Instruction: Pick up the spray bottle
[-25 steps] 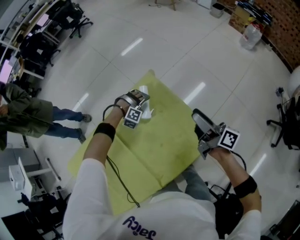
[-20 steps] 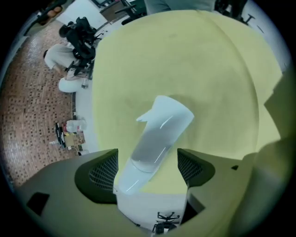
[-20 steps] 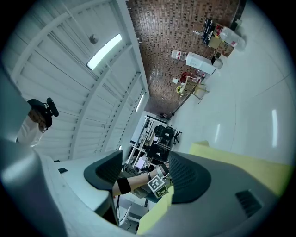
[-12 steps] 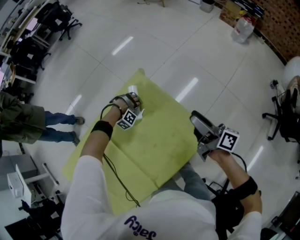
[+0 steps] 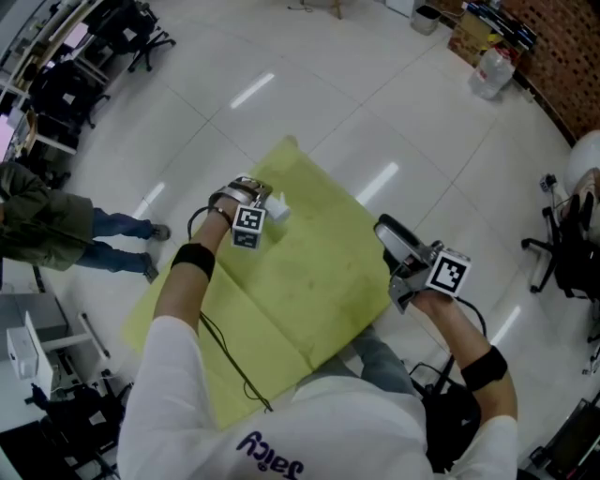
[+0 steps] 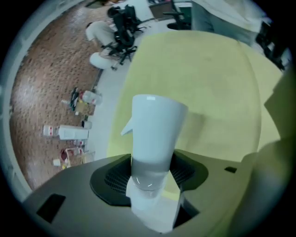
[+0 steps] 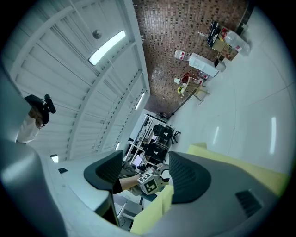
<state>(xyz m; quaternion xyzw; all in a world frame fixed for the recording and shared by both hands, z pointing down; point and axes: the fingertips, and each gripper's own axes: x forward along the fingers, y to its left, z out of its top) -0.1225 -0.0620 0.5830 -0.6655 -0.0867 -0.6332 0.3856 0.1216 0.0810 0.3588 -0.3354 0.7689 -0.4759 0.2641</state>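
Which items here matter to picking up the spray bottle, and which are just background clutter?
In the job: spray bottle, left gripper shut on it, yellow table.
Lying about: idle open right gripper, water jug, office chairs, bystander.

a table (image 5: 309, 281) draped in a creased yellow-green cloth stands on a glossy white tiled floor (image 5: 375, 94).

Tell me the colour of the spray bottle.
White. The white plastic spray bottle shows best in the left gripper view.

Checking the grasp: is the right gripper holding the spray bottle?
No, the right gripper stands open and empty; the left gripper clamps the spray bottle.
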